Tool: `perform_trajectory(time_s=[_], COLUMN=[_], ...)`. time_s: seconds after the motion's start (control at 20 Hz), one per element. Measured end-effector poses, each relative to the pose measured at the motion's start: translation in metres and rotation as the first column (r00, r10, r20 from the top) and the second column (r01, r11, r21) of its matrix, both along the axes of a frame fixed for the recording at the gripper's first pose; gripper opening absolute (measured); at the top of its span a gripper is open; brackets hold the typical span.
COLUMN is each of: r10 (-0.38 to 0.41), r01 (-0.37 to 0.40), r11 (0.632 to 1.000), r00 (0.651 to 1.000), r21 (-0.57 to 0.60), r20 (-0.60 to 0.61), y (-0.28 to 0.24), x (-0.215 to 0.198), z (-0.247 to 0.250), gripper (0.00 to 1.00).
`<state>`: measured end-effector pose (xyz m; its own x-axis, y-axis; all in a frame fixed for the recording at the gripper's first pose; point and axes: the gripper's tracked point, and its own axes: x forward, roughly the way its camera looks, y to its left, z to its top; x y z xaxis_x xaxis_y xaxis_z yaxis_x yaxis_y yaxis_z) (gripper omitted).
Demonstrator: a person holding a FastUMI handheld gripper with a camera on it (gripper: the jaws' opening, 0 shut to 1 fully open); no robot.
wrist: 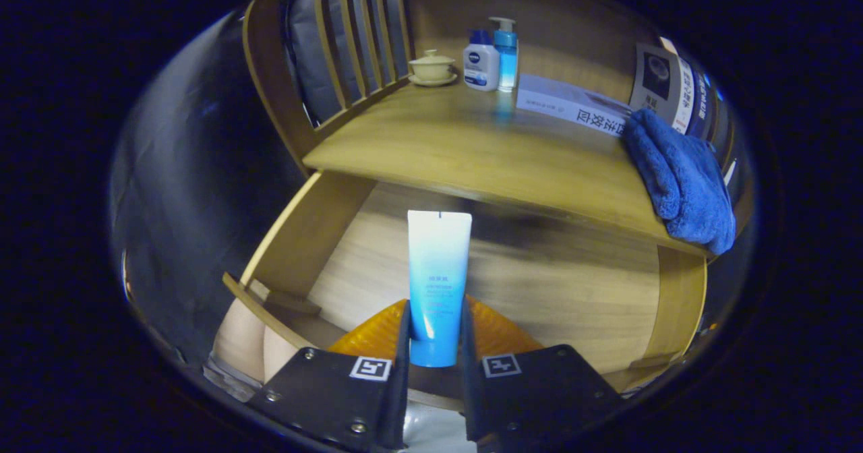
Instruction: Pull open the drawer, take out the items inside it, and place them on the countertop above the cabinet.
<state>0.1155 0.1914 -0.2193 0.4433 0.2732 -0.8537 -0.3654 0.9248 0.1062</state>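
Where tool (435,335) grips: blue-white tube (437,271), cap-end down

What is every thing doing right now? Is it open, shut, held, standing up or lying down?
Hand-held gripper: shut on the tube, fingers pressing both sides.
Tube: held, cap end between the fingers, flat end pointing ahead.
Drawer: pulled open.
Lidded cup: lid on, standing on its saucer on the countertop.
Pump bottle: upright.
White bottle: upright, cap on.
Blue towel: bunched, draped over the countertop's edge.
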Motion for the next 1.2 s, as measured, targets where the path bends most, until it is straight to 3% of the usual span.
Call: perform_trajectory(time_s=[0.4,0.8,1.2], r10=[-0.089,-0.248,-0.315], r01=[0.084,0.258,0.339], r11=[0.996,0.966,0.941], r00=[0.985,0.886,0.88], r21=[0.039,0.028,-0.006], r20=[0.149,0.391,0.355], y=[-0.011,-0.039,-0.044], x=[0.032,0.109,0.163], z=[0.044,0.082,0.038], gripper=[0.35,0.35,0.35])
